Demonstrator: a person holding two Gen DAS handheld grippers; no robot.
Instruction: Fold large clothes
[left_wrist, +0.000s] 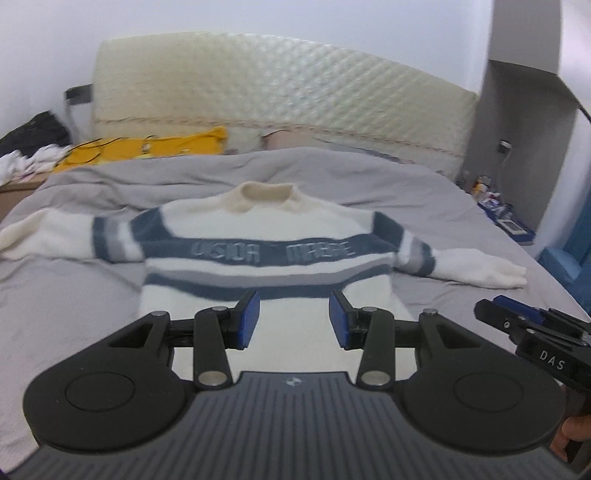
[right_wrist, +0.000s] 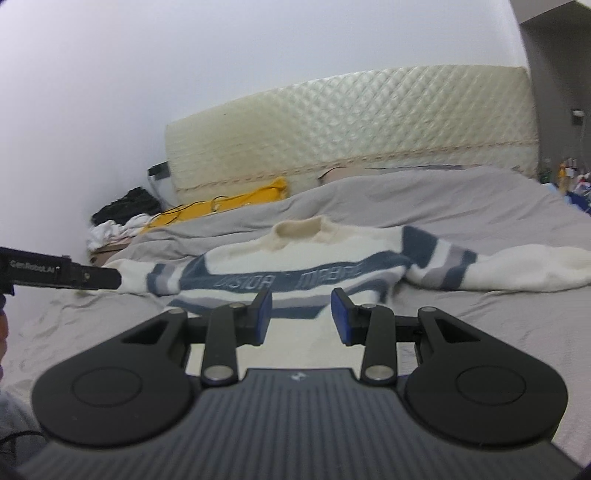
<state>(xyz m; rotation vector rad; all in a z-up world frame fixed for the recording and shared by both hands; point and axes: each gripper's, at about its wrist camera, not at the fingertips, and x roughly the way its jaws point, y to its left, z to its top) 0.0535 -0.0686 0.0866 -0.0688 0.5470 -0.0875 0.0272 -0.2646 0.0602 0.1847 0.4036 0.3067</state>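
A cream knitted sweater with slate-blue and grey stripes and raised lettering across the chest is lying face up on a bed covered by a rumpled grey sheet. Its body is lying flat, its collar is pointing toward the quilted cream headboard, and both sleeves are stretching straight out to the sides. No fold is showing anywhere on it, so the folding itself appears not yet begun; the garment looks laid out and ready, with sleeves and body all left to fold.

The left gripper is hovering above the sweater's lower part, its blue-padded fingers standing moderately apart and holding nothing. The right gripper is hovering just beside it, over the hem on the right, its fingers set a little narrower and also gripping nothing.

A yellow cloth and a heap of dark and white clothes are sitting near the head of the bed, away from the sweater
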